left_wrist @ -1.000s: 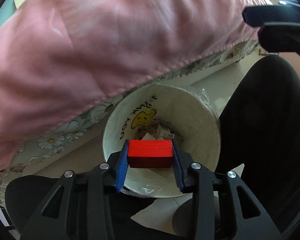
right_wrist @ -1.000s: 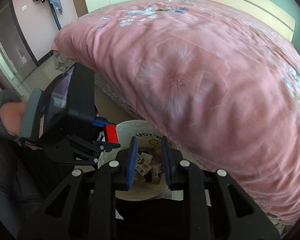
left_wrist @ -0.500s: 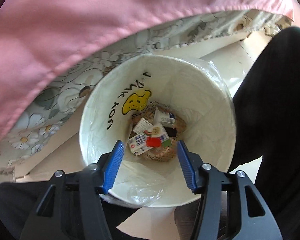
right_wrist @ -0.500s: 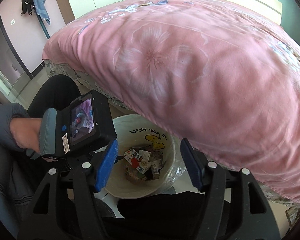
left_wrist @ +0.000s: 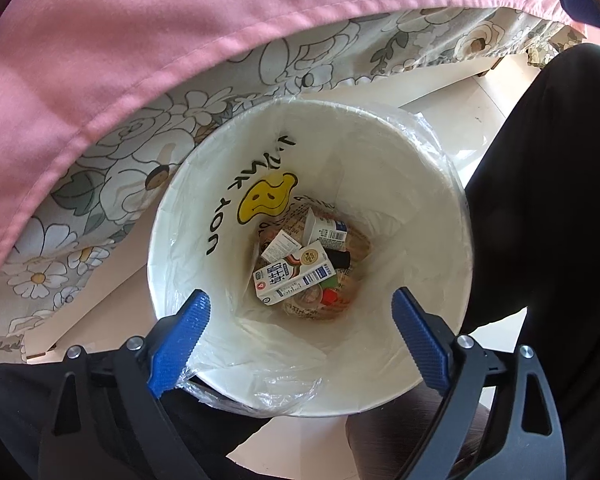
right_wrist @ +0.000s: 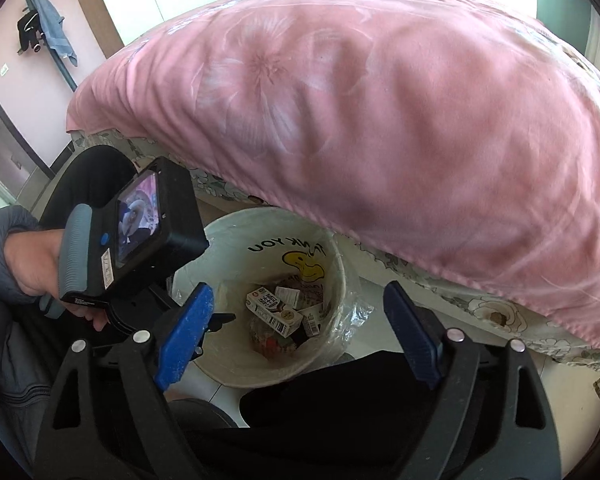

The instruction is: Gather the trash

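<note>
**binwatcher:** Since you asked where everything sits, I'll go off the trash bin (left_wrist: 204,208) as the landmark. Your left gripper (left_wrist: 300,320) hangs right over the bin's near rim, blue fingers (left_wrist: 180,336) spread wide with nothing between them. Down at the bottom of the bin there's a heap of trash: a white milk carton (left_wrist: 292,280) lying flat on top, a small red piece (left_wrist: 329,297) just beside its lower right corner, a white cup (left_wrist: 320,230) tipped over on the far side, and a little black thing (left_wrist: 337,258) between cup and carton.

**umi_newbie:** And my right one?

**binwatcher:** Your right gripper (right_wrist: 300,320) is also above the bin, looking down into it, fingers (right_wrist: 186,330) wide apart and holding nothing either. From that view your left hand (right_wrist: 40,264) is wrapped round the grey handle of the left unit, which sits over the left side of the bin's rim.

**umi_newbie:** What's around the bin?

**binwatcher:** Clear plastic liner (left_wrist: 256,392) folded over the rim, yellow smiley (left_wrist: 266,196) printed on the inside wall. The pink quilt (right_wrist: 380,120) of the bed overhangs the far side of the bin, floral sheet (left_wrist: 148,152) under it. Your dark trouser leg (left_wrist: 548,200) is right next to the bin.
</note>
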Tool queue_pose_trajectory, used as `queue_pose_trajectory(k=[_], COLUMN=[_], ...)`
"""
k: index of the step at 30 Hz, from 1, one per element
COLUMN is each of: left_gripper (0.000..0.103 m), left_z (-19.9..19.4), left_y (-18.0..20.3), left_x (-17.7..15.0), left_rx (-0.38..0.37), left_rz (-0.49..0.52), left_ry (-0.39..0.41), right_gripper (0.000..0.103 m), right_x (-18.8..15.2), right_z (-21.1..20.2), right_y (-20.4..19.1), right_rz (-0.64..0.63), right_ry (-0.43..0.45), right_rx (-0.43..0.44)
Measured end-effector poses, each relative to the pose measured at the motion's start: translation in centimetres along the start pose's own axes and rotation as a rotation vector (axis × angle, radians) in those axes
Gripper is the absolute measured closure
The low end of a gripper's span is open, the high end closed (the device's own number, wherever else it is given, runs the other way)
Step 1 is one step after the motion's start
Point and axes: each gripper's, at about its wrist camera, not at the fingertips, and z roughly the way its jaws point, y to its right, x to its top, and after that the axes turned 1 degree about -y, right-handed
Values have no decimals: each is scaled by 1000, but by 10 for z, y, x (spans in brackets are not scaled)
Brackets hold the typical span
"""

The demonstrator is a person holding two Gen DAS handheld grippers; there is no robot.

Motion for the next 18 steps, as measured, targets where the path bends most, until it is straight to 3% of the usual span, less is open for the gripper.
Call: queue_pose_trajectory(k=[13,18], left_gripper=[9,9], left_z=[-22,-64], left_y=[-10,-19], left_x=[-8,-13], left_rx=[34,81], left_rz=[-43,-110], left_ry=[42,133], right_gripper=[12,8], right_x=[-1,6], right_z=[-8,-26], right_y=[-4,-10], right_rz=[14,81], right_ry=[33,78], right_rx=[-48,-125])
